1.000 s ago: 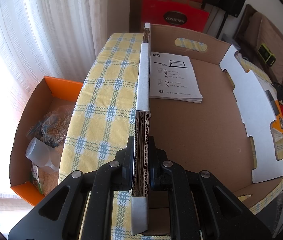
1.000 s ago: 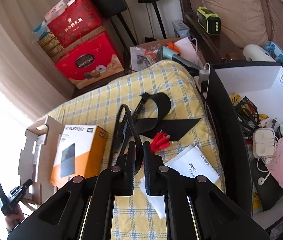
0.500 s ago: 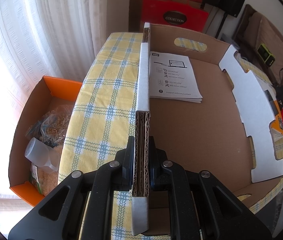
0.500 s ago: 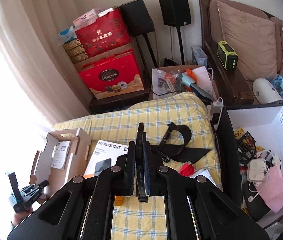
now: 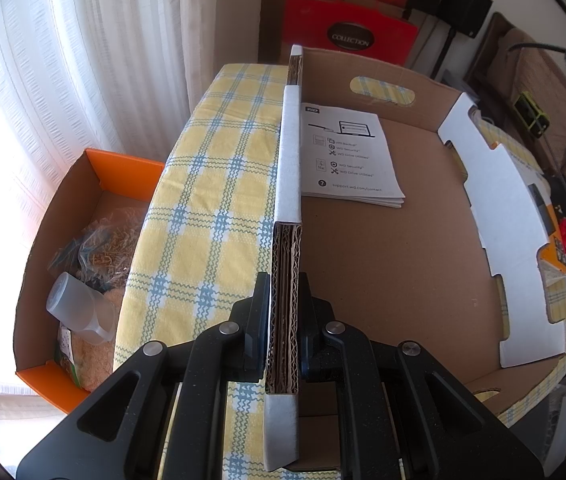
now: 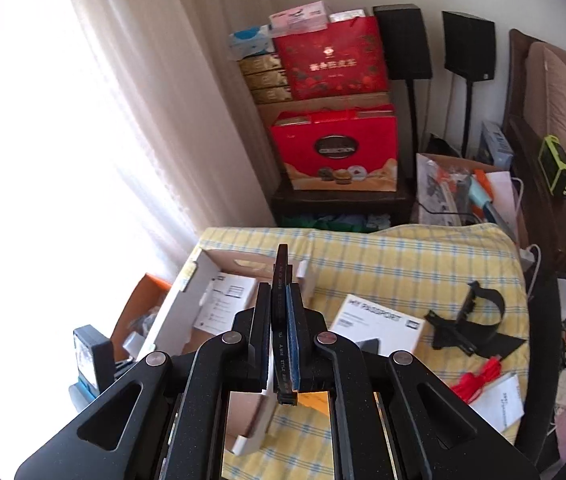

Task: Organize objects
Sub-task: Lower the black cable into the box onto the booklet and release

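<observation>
Left wrist view: yellow-and-blue checked cloth (image 5: 211, 200) over a table, white curtain (image 5: 83, 60) far left, orange-rimmed carton (image 5: 95, 168) of packing scraps on the floor to the left. Open cardboard box (image 5: 383, 264) on the cloth, brown inside, white on its folded rims, oval hand-hole in the far wall. White WD leaflet (image 5: 347, 156) flat on the box floor at the far left corner, against the left wall. Left gripper (image 5: 283, 320) clenched on the near end of that left wall, corrugated layers showing edge-on between the two pads. Red gift box marked COLLECTION (image 5: 349, 38) beyond the table.

Right wrist view: same table from higher up, bright window left, stacked red gift boxes (image 6: 335, 156) and two black speakers (image 6: 403, 40) against the far wall. Right gripper (image 6: 285, 344) closed on a black cable (image 6: 281, 320), coiled flat and standing on edge, white lettering along the sheath, a blue strip on its right side. Held above the near edge of the cardboard box (image 6: 211, 280), leaflet visible inside. On the cloth to the right: white-and-orange MY PASSPORT carton (image 6: 379, 320), black strap (image 6: 471, 320), red bundle (image 6: 479, 376), folded paper sheet (image 6: 499, 404). Other gripper low at the left edge, too cropped to tell more.
</observation>
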The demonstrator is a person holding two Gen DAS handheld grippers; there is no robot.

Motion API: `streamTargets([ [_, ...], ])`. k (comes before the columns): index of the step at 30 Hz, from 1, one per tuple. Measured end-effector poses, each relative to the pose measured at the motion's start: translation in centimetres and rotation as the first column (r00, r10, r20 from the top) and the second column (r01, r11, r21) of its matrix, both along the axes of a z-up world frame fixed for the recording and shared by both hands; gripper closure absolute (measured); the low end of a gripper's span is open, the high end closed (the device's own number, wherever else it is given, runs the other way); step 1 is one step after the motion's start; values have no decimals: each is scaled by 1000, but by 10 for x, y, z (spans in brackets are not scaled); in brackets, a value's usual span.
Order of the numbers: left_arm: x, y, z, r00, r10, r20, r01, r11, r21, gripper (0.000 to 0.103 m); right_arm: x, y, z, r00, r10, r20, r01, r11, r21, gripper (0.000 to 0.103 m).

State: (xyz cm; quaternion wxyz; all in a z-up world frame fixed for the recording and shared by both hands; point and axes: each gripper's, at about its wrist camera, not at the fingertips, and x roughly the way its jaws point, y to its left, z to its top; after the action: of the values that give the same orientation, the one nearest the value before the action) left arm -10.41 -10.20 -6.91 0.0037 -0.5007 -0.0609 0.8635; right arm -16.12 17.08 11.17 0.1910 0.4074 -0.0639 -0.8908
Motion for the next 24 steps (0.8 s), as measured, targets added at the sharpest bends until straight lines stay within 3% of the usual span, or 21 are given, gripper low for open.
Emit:
streamTargets([
  [6,0,-2,-1,1000,1,0,-1,1000,4,93,-14,-64,-27,994,92,50,-90,995,-42,97],
  [11,-1,-3,-1,1000,-1,-1,1,1000,6,93,-25,-92,-63,984,125,126,-115,989,-89,97],
  [20,0,-4,-1,1000,-3,-2,3,1000,12,93,-43,-79,-113,977,65,204,-48,995,-89,97],
  [24,0,-4,-1,1000,-3,-2,3,1000,13,93,-54,-69,-127,976,21,215,-21,1000,-3,93],
])
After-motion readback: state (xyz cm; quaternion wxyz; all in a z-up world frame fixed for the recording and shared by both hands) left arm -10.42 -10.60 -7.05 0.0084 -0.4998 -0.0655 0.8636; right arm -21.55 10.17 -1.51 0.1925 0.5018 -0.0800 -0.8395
